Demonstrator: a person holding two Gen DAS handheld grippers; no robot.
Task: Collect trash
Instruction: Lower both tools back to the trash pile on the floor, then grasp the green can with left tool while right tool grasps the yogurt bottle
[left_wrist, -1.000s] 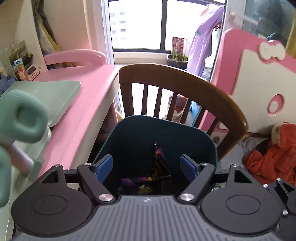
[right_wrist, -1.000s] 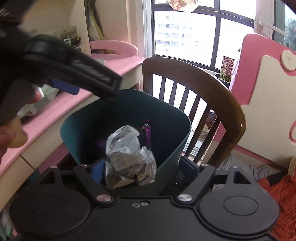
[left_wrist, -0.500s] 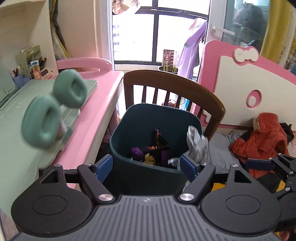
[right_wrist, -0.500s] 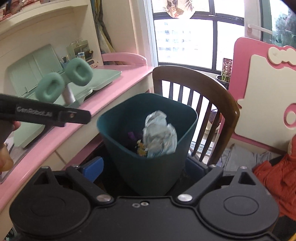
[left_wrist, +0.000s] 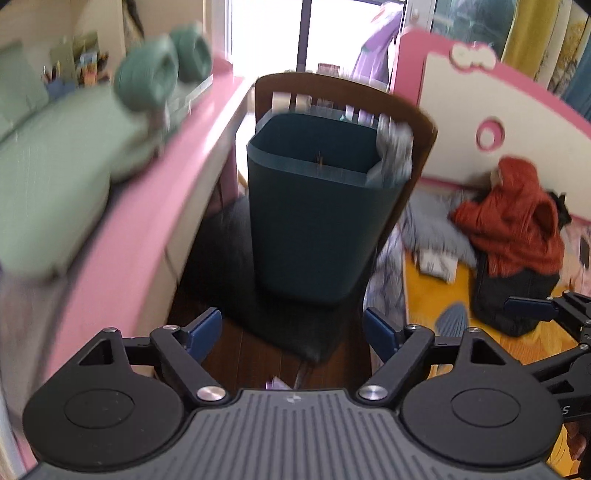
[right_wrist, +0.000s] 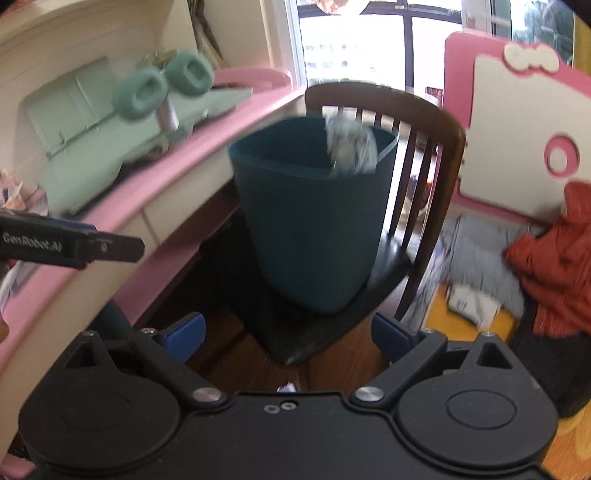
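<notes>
A dark teal trash bin (left_wrist: 314, 221) stands on the seat of a wooden chair (left_wrist: 421, 122); it also shows in the right wrist view (right_wrist: 314, 221). A crumpled grey-white paper wad (left_wrist: 395, 147) sits at the bin's right rim, blurred, and shows in the right wrist view (right_wrist: 351, 147) too. My left gripper (left_wrist: 291, 332) is open and empty, well back from the bin. My right gripper (right_wrist: 288, 332) is open and empty, also back from the bin. The bin's contents are hidden by its wall.
A pink desk (left_wrist: 147, 206) with a green case (left_wrist: 55, 177) and green headphones (left_wrist: 162, 70) runs along the left. An orange garment (left_wrist: 517, 221) and papers (left_wrist: 439, 262) lie on the floor at right. A pink and cream board (right_wrist: 517, 129) stands behind.
Both grippers have pulled back and down from the bin. The right gripper has let go of the paper wad, which now sits at the bin's rim.
</notes>
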